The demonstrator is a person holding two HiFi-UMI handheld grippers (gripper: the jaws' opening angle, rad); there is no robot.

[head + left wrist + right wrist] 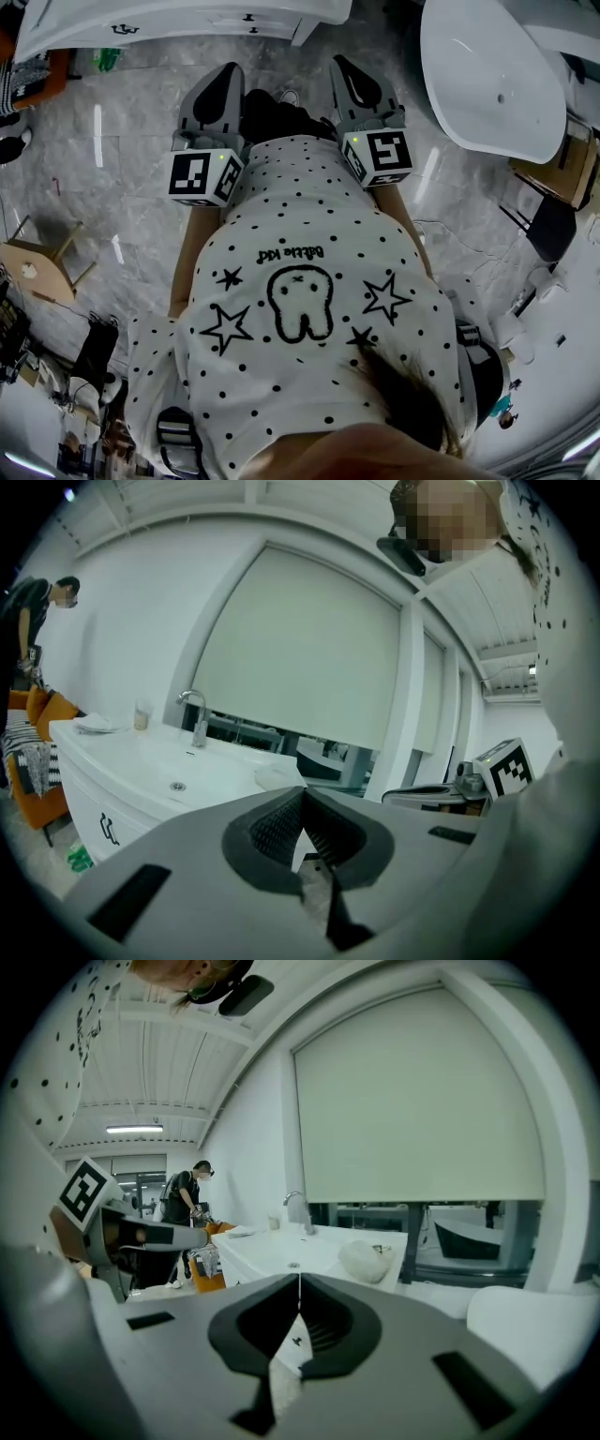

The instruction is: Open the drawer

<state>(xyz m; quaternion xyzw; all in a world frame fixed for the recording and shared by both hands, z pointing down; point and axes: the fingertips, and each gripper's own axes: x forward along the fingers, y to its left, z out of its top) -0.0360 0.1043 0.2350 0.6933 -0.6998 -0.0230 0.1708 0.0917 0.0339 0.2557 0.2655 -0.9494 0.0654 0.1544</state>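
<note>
Closed left gripper (302, 794), drawer (101, 819) well ahead

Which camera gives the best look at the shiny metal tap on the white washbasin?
The left gripper view: the curved chrome tap stands clear above the white washbasin. The right gripper view shows the tap smaller; the head view misses it.

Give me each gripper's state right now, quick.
Left gripper: closed, nothing between its jaws.
Right gripper: closed, nothing between its jaws.
</note>
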